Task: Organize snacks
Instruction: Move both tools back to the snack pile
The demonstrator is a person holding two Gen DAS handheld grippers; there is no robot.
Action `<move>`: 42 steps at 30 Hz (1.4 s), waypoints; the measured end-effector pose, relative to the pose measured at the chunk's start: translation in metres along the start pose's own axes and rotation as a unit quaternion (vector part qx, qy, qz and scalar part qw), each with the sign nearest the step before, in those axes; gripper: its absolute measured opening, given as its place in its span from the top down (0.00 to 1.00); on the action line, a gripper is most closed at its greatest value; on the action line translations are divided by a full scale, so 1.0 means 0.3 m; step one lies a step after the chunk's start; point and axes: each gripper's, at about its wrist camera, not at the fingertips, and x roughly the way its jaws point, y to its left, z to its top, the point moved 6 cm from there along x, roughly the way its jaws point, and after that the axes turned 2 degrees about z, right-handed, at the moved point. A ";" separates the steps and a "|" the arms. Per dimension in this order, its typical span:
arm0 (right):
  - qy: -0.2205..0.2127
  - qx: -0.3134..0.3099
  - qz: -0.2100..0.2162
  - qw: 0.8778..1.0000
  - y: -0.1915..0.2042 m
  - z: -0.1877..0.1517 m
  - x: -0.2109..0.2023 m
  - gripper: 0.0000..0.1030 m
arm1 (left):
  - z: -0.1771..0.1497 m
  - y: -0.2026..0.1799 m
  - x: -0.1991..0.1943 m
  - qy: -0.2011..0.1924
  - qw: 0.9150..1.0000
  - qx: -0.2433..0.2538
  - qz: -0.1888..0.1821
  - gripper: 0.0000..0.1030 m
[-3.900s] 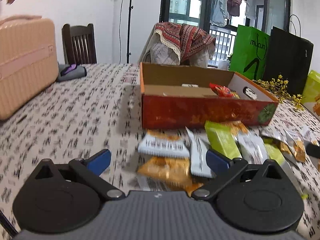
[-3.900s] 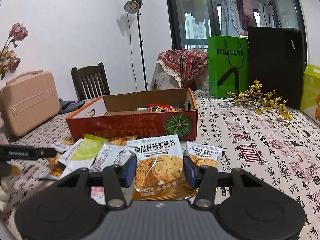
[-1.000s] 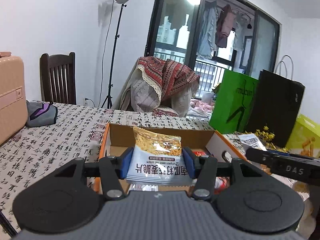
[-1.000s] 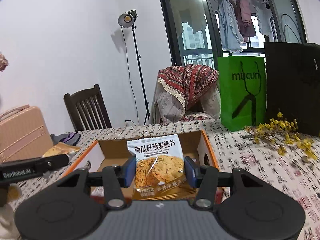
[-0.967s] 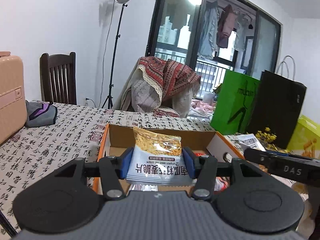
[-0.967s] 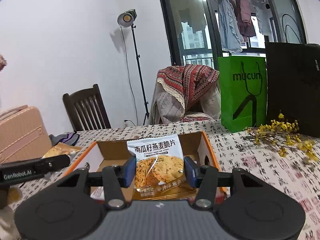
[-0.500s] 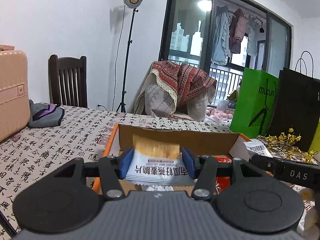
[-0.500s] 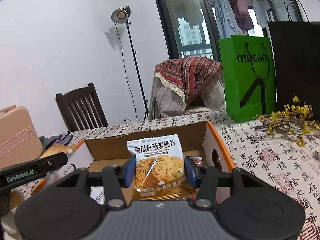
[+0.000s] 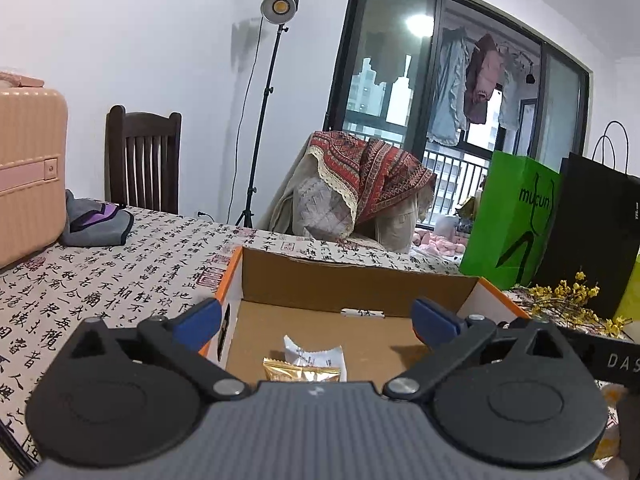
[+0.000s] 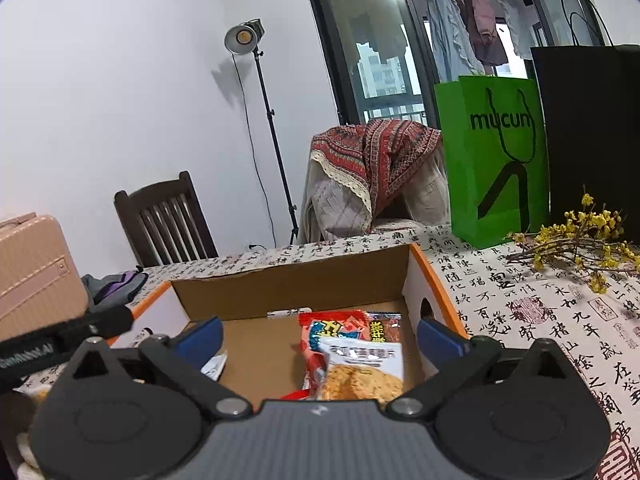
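An orange-edged cardboard box [image 9: 352,276] lies open on the table. My left gripper [image 9: 316,318] hangs over its left part, jaws opening wide with nothing between them; a white-and-gold snack packet [image 9: 306,366] lies on the box floor below. My right gripper [image 10: 318,334] hangs over the box [image 10: 288,278] at its right part, jaws also opening wide and empty. Under it a pumpkin oat crisp packet [image 10: 362,372] rests on a red snack packet [image 10: 336,330]. The other gripper's black body [image 10: 60,338] shows at the left edge.
The table [image 9: 120,276] has a calligraphy-print cloth. A pink case [image 9: 28,172] and a grey pouch [image 9: 96,222] stand at the left. A green bag [image 10: 494,160], a black bag [image 10: 592,132] and yellow flower sprigs [image 10: 580,244] are at the right. Behind the table are a wooden chair [image 10: 168,220] and a cloth-draped chair [image 9: 360,188].
Both grippers sank toward the box and let go of their packets. The two packets now lie inside the box and the blue pads stand far apart.
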 end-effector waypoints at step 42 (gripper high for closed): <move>0.111 -0.009 -0.090 0.990 -0.209 -0.257 -0.421 0.04 | -0.173 0.163 -0.394 0.096 0.995 -0.001 -0.004 0.00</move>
